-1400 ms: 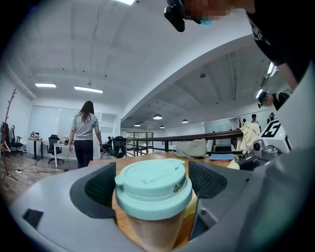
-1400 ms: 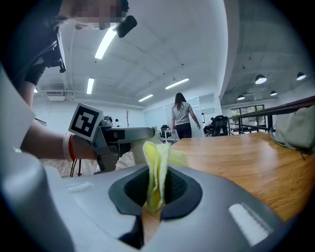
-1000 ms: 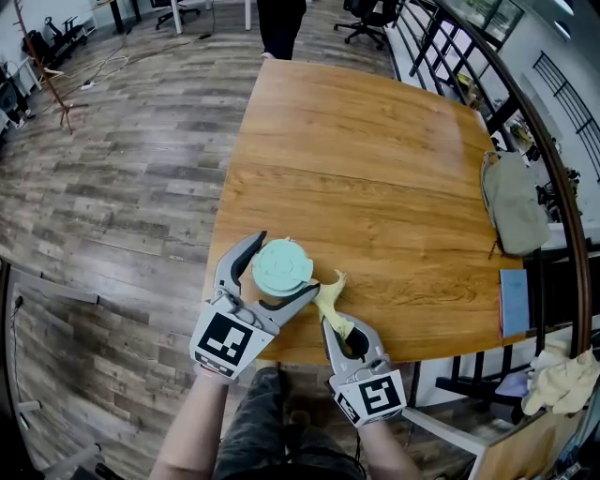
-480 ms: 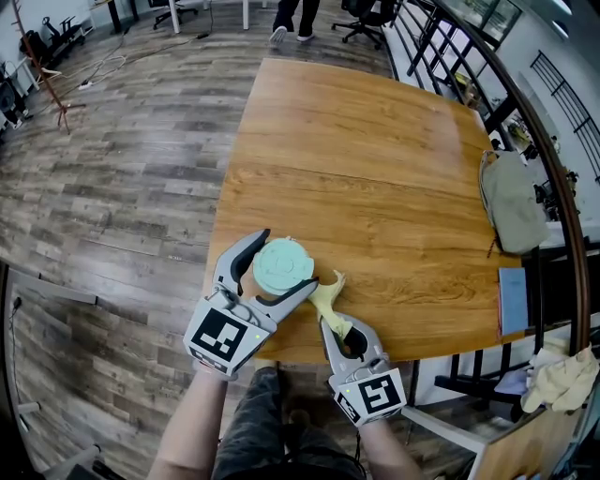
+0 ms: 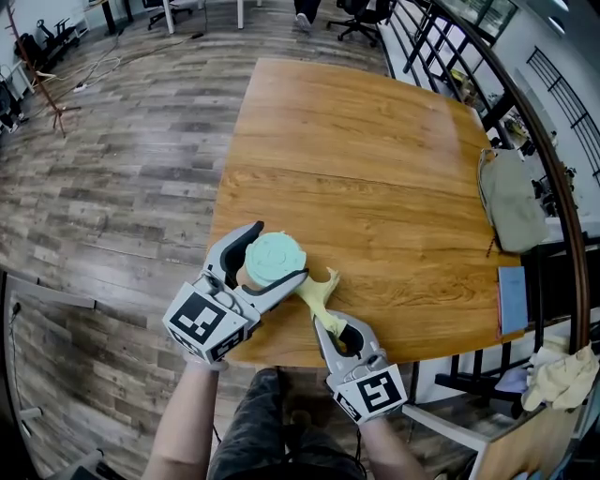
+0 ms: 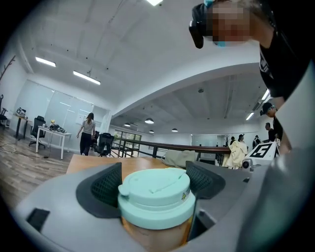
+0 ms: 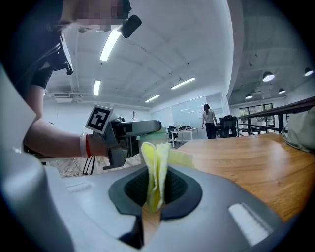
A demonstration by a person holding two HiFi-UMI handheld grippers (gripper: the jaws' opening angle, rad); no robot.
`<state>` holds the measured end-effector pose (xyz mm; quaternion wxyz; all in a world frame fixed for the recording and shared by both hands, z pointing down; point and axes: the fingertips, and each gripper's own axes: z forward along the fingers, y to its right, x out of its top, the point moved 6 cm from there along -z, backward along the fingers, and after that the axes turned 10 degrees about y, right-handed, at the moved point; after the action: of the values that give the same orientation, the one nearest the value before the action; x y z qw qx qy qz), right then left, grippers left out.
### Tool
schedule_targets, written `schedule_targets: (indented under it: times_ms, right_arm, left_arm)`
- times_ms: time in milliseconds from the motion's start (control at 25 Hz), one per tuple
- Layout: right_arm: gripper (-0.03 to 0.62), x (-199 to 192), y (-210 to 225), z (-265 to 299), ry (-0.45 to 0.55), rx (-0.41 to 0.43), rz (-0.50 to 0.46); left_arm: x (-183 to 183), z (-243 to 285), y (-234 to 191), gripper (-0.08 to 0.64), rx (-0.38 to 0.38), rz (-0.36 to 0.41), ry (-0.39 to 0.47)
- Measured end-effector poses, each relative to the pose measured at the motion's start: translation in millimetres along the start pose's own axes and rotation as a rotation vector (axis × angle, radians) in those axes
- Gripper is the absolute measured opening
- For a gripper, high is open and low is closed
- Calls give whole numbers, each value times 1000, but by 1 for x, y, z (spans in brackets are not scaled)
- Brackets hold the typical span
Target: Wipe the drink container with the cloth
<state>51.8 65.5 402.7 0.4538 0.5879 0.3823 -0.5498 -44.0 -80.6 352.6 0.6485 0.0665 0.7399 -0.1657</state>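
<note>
At the near edge of the table (image 5: 375,169), the left gripper (image 5: 279,251) has just been closing its jaws, which seem to clasp the drink container (image 6: 154,194), its body mostly hidden under its lid. The right gripper (image 5: 319,317) pinches the cloth (image 7: 155,167).

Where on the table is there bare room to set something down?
The whole far and middle of the wooden table is bare, out to the grey bag on the right. Crowded only at the near edge: mint-lidded drink cup, yellow cloth.

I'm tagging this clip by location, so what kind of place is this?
Likely an open-plan office: swivel chairs, a white desk and ceiling strip lights, with a railing beside the wooden table.
</note>
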Motion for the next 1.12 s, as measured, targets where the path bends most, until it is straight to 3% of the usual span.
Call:
schedule_targets:
  times_ms: [320,840,1120]
  right_arm:
    - [23,7,-3,26,2,77,-13]
    - [23,18,-1,68,-14,160,-12]
    - [23,30,-6,105,-23,251,-38]
  left_arm:
    - [3,4,-22,400,-50,-52,26]
    - [-1,5,-73,399,-75,-300,58]
    - [-3,6,-85,397,-110,-352,47]
